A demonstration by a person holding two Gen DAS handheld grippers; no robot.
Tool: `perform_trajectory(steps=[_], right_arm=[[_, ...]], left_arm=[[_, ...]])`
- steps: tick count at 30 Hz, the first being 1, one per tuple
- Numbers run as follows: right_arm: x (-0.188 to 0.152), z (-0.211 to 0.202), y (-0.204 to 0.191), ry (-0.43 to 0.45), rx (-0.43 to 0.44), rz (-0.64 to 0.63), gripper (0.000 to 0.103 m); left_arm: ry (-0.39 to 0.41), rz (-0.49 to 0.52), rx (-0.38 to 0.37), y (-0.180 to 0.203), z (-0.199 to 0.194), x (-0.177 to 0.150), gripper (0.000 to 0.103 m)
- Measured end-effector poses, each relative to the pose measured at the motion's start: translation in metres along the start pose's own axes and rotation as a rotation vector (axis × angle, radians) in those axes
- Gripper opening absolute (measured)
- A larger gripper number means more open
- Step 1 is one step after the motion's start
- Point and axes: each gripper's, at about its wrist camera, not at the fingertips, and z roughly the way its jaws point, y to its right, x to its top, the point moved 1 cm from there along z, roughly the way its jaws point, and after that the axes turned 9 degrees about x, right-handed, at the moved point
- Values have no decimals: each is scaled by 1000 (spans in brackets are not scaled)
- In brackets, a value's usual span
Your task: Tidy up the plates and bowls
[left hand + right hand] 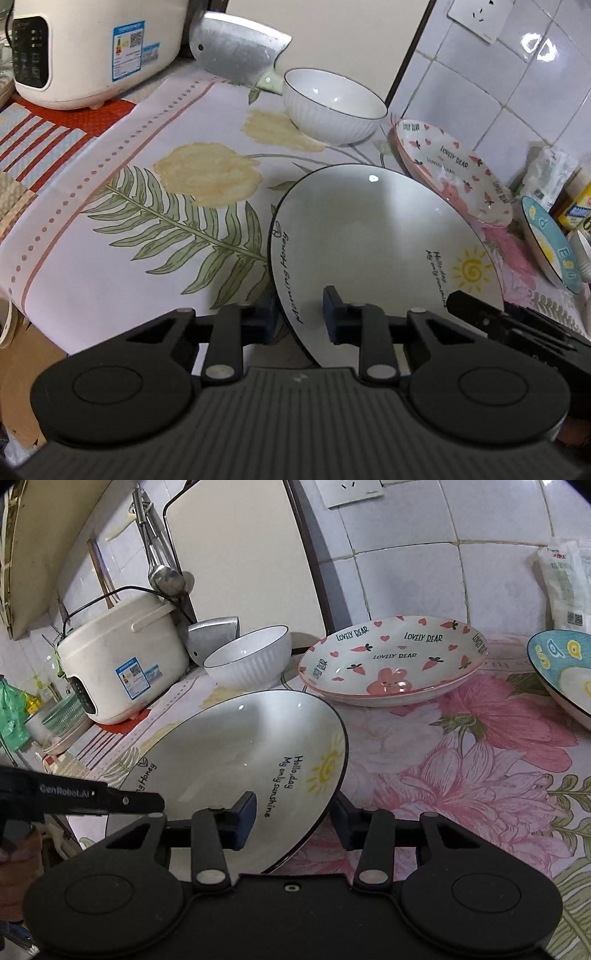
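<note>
Both hand-held grippers straddle the rim of the sun plate (pixel 384 240), which lies on the flowered worktop (pixel 461 775). The left hand-held gripper (pixel 301 317) is clenched on its near-left rim. The right hand-held gripper (pixel 295 821) has the near-right rim between its fingers, but pad contact is unclear. Behind stand the white bowl (pixel 332 107) and bear plate (pixel 391 661); the egg plate (pixel 565 675) lies at right.

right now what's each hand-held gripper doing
left hand-held gripper: shut on the plate rim
right hand-held gripper: straddles the plate's other rim, grip unclear
</note>
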Motion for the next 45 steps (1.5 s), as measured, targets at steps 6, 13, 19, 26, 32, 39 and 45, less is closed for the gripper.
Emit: perform_trajectory(steps=[6,13,19,26,32,39,45], right_arm=[[2,4,3,-18,7,-46,42],[12,8,0,-101,-4,-119,38],[12,0,11,-84,28,-54,30],[6,-17,13,-81,89,-14,31],[8,-46,10,-54,83,-8,31],[12,-92,16,-29,46,-21,31],[14,-127,30,-8,-5,-39,31]], left_arm=[[1,0,10,3,0,-2,25],[31,73,68,19,-2,-6,39],[51,94,76,22,-13,-7,37],[18,99,80,30,-34,-1,37],[3,119,47,44,-55,1,37],[5,139,-2,75,-76,-5,37],[0,179,-42,107,-85,-14,37]])
